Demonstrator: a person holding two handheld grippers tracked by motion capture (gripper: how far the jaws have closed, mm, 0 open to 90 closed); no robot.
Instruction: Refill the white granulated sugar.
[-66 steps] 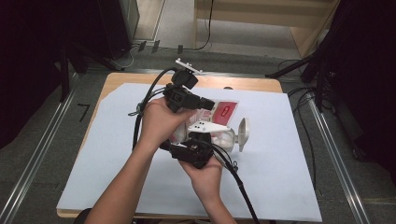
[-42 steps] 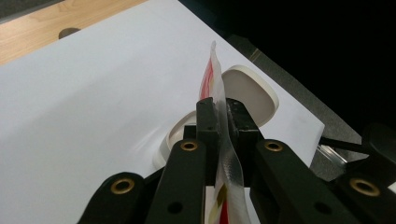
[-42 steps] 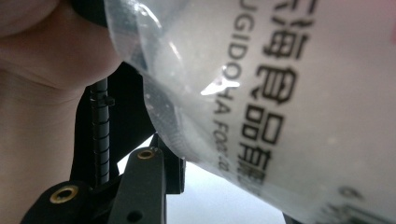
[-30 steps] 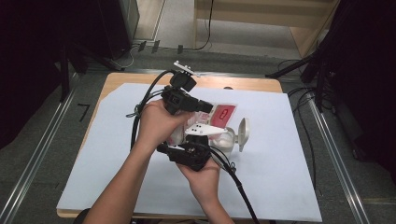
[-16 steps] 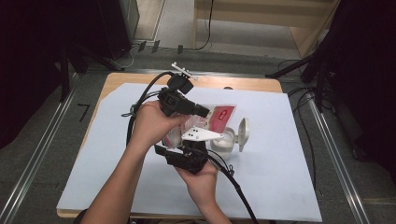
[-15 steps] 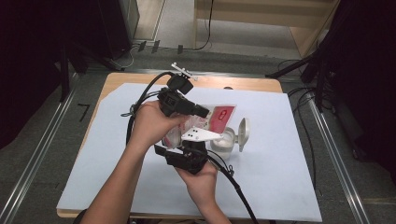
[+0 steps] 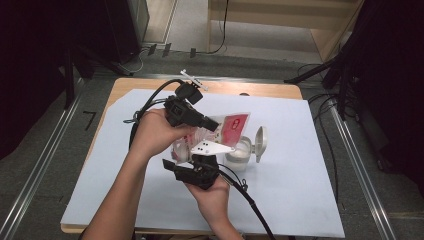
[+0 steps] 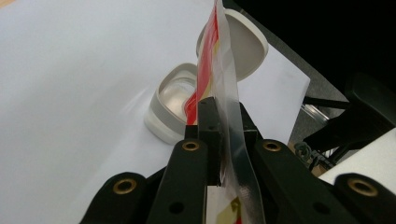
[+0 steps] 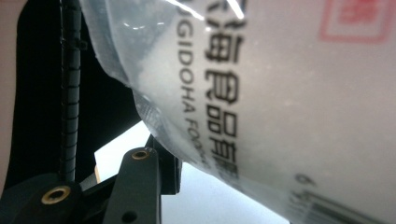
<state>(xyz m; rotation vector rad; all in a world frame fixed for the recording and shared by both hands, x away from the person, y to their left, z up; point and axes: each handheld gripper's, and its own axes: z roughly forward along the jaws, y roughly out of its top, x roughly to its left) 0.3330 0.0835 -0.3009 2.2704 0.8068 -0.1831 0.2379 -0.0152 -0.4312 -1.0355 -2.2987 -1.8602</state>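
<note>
A clear plastic bag point(image 7: 232, 125) with a red label and white powder hangs tilted above an open white container point(image 7: 239, 154), whose flip lid point(image 7: 260, 144) stands up. My left gripper point(image 7: 215, 125) is shut on the bag's flat upper edge point(image 8: 219, 70), with the container point(image 8: 175, 100) below it. My right gripper point(image 7: 192, 157) sits under the bag's bulging lower end. Its jaws have just been opening a little, with the bag point(image 9: 280, 93) between them. The bag rests against one finger point(image 9: 140, 182) and hides the other.
A white sheet point(image 7: 310, 190) covers the wooden table point(image 7: 270, 89). A small white stick-like object point(image 7: 192, 77) lies at the far edge. Black cables point(image 7: 150, 102) trail from both grippers. Dark equipment and floor rails ring the table.
Both hands have drifted a little to the left and lifted the bag's lower end. The bag now tilts more steeply toward the container.
</note>
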